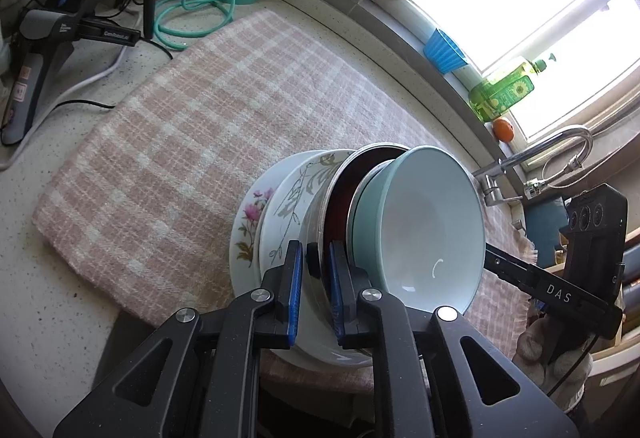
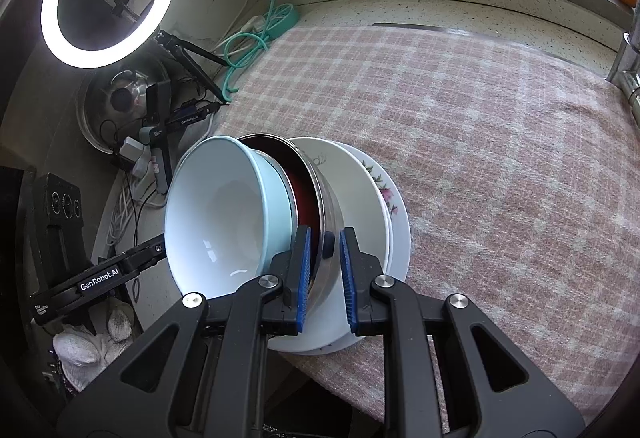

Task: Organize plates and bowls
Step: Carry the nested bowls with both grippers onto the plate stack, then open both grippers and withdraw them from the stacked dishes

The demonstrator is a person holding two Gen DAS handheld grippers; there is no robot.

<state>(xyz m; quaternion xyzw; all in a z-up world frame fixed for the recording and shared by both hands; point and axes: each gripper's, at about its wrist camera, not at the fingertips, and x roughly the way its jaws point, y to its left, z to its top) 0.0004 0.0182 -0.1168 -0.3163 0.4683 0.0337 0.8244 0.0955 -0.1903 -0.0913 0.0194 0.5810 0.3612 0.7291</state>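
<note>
- Left gripper (image 1: 314,270): nearly shut; we have its blue pads on either side of the steel bowl's rim, one outside the wall, one inside. Whether they bear hard on the metal we cannot tell.
- Right gripper (image 2: 325,256): likewise nearly shut, clamped across the same rim from the opposite side.
- Steel bowl (image 1: 320,206): dark red inside, tipped on edge in the pictures, nested in the stack and held by us at two points.
- Pale blue bowl (image 1: 428,222): sits inside the steel bowl, white interior facing outward; held by neither gripper.
- White bowl (image 1: 296,194) with grey leaf pattern: directly under the steel bowl.
- Floral plate (image 1: 248,222): base of the stack, on the pink checked cloth (image 1: 180,126) near its front edge.
- Step in hand, as we judge it: moving or setting down the steel bowl with the blue bowl riding in it.
- Handling advice: we should keep both grips level with each other and move together, so the rim does not twist; the loose blue bowl could slide out if we tilt.
- Worktop clutter: teal cable (image 1: 200,6) at the far corner.
</note>
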